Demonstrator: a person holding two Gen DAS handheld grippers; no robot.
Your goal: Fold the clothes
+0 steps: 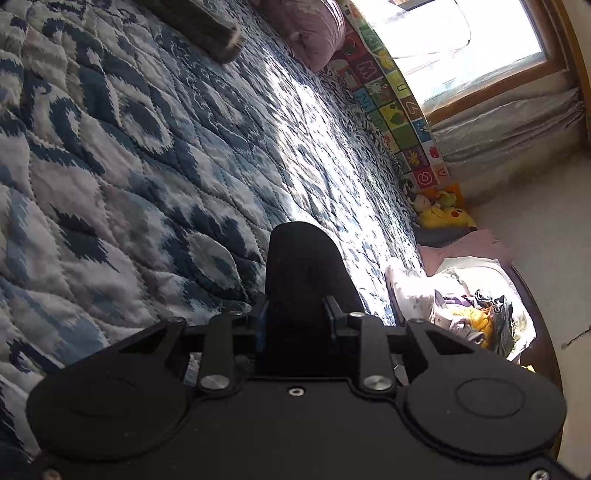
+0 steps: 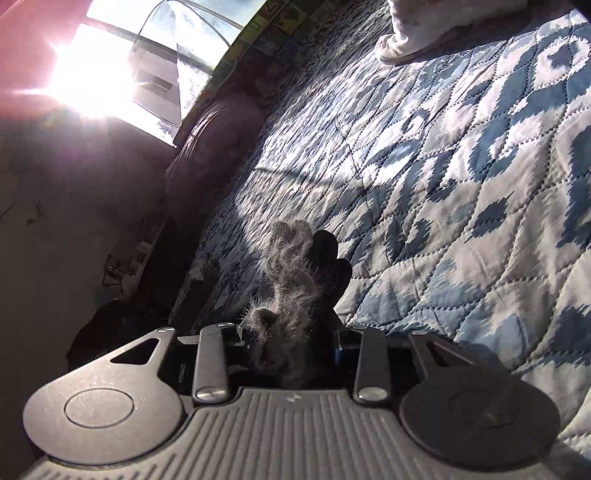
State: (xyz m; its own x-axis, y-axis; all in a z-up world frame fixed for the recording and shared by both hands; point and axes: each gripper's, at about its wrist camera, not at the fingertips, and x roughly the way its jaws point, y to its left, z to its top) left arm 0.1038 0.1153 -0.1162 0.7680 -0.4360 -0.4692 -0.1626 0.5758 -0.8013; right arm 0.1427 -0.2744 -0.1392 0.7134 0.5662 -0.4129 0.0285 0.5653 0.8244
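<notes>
Fingers of right gripper (image 2: 314, 266) pinch fuzzy grey garment (image 2: 291, 280) (over quilt (image 2: 461, 184)).

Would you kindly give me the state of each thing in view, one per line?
left gripper: shut, holding nothing visible.
right gripper: shut on the fuzzy grey garment.
quilt: spread flat over the bed.
folded dark garment: lying on the quilt.
clothes pile: loose and unfolded beside the bed.
</notes>
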